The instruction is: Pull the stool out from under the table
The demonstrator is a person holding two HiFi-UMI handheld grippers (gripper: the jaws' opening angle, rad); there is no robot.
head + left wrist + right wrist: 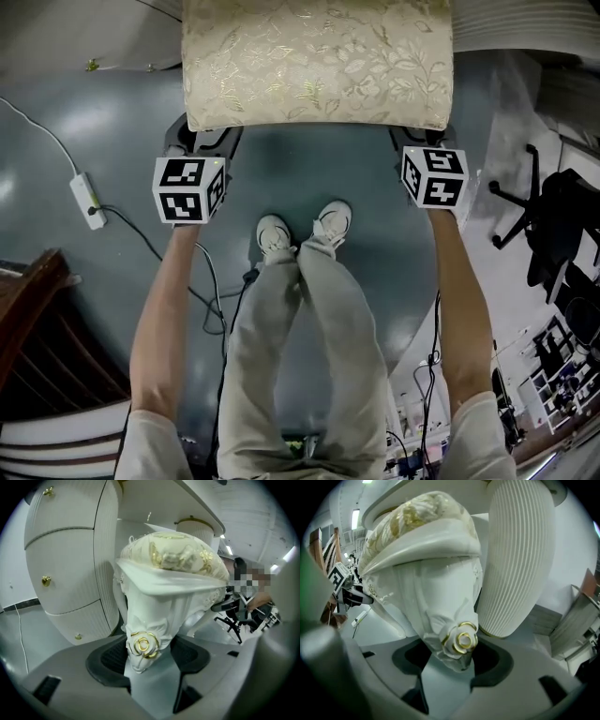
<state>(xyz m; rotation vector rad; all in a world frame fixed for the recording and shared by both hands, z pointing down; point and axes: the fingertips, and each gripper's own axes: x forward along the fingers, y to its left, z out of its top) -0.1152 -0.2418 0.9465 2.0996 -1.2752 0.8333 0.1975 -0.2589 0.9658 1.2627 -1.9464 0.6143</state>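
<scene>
**A:** So, nearest first, what have we got?

**B:** The shoes (274,234) are planted on the grey floor (309,178), with a cable (141,234) trailing off to their left. Just ahead, the left claw (145,656) is clamped on the stool's left front leg (143,620), right at the gold rose (144,645). The right claw (454,660) grips the right front leg (440,611) at the same carving.

**A:** And the stool itself?

**B:** The stool (317,61) stands on the floor with the far part of its cushion beneath the surface (234,513), as far as I can tell. It sits between the drawer cabinet (65,564) and the ribbed pedestal (520,559).

**A:** How would you pull it well?

**B:** I'd draw both claws back together, evenly and straight towards the shoes, so the stool doesn't twist into either side. I'd slide it rather than lift, since the cushion sits close under the surface. The carved legs look slick and tapered, so squeeze firmly. Step the feet back first, or the stool will likely meet the toes, and mind the cable.
</scene>
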